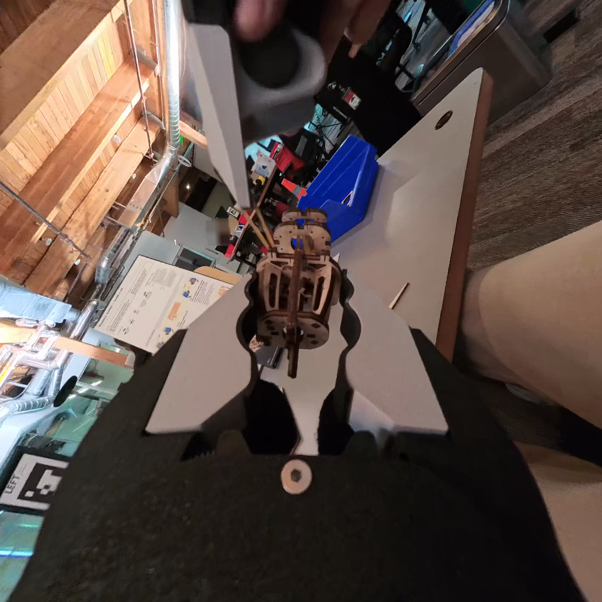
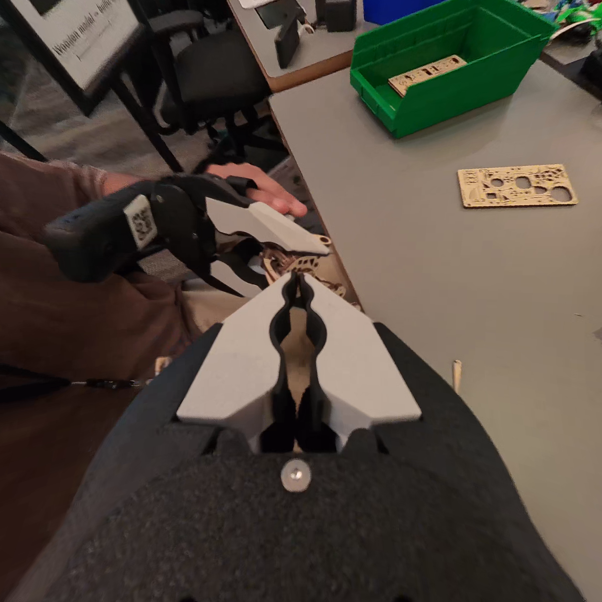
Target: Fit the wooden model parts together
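Observation:
In the left wrist view my left gripper is shut on a pale, laser-cut wooden model, a rounded cage with a dark rod down its middle, with a pad pressed on each side. The right gripper comes in from above, its tip pinching a thin wooden stick that reaches the model's top. In the right wrist view my right gripper has its jaws together on a thin sliver of that stick. Just beyond it, the left gripper holds the model off the table's near edge.
On the grey table stand a green bin holding a wooden parts sheet, a punched-out parts sheet and a loose stick. A blue bin and a wood sliver lie past the model. A person's leg is close by on the right. One gripper's finger ends stand about 5 cm off the other's.

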A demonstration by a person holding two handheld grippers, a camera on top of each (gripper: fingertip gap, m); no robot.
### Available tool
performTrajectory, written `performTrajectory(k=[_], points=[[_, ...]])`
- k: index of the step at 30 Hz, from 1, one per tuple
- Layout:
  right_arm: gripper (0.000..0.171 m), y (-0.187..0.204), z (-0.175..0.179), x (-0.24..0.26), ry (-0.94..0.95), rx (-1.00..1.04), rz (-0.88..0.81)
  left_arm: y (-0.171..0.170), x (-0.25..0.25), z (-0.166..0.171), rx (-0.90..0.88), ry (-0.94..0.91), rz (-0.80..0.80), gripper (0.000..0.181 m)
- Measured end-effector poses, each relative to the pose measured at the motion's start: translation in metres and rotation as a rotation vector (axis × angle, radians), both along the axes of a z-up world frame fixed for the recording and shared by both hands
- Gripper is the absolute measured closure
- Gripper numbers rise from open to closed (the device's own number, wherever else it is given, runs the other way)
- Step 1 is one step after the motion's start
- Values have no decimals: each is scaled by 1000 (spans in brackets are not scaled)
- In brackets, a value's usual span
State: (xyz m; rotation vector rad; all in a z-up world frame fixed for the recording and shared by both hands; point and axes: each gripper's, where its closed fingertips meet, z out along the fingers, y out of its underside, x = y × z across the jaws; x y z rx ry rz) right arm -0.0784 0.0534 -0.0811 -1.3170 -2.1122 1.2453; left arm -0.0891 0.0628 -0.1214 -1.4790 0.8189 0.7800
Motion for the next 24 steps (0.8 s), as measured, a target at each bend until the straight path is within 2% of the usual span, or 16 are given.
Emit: performTrajectory(k=[5,9,13,16,20,24], points=[[171,-1,-30,-5,-91,202,-75,5,-5,-3,-18,-2,54,135],[171,14,-33,-10,-33,456,-182,6,-14,-1,-7,-10,107,135],[171,15,-28,-17,41,549,-263,6,-20,4,17,-19,154,135],[171,7,-26,-24,77,428,-300,7,-35,7,26,-48,253,135],[171,15,-23,-36,135,242,-406,5,-42,15,64,-107,277,134],[171,9,-20,-45,160,-23,-418,3,-48,19,96,-125,317,135]])
